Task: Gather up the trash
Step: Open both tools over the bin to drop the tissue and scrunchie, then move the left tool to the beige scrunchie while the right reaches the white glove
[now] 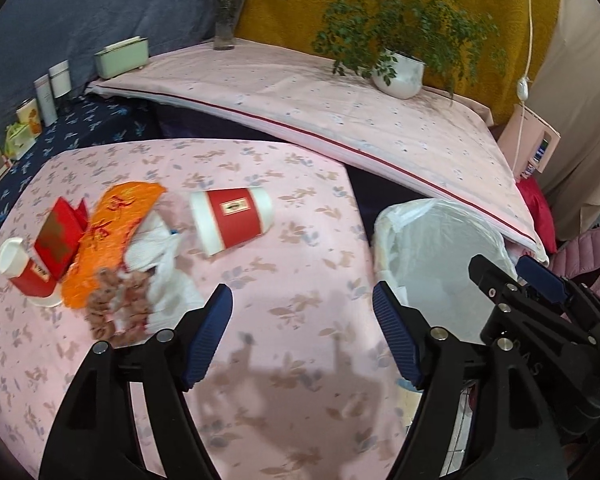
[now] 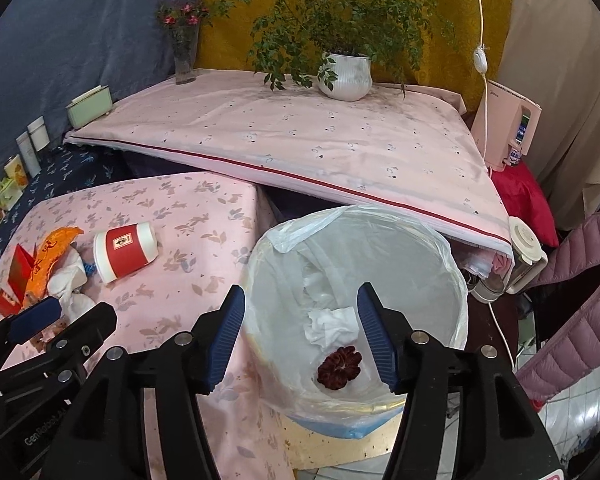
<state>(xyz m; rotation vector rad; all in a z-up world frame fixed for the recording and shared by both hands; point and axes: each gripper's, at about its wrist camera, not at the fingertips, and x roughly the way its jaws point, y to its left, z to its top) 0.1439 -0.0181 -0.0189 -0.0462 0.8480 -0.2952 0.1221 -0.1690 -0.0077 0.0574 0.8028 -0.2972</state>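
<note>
Trash on pink leaf-print cloth-covered table: red-and-white paper cup lying on its side near the middle; orange crinkled plastic wrapper to its left, with crumpled white tissue against it; red folded card packet leaning beside the wrapper; second, smaller red-and-white paper cup at the far left, tilted; blurred brown crumbly pieces at the near end of the wrapper.

White-plastic-lined round waste bin stands just beside the table's right edge; inside it, crumpled white tissue and dark red ruffled scrunchie on the liner's bottom.

Left gripper: released, jaws spread wide over bare cloth, nothing between them.

Right gripper: released, jaws apart above the bin's mouth, nothing held; tissue and scrunchie seen between its fingers lie below in the bin.

Background: potted green plant in white pot, glass vase of pink flowers on a raised pink-covered surface
</note>
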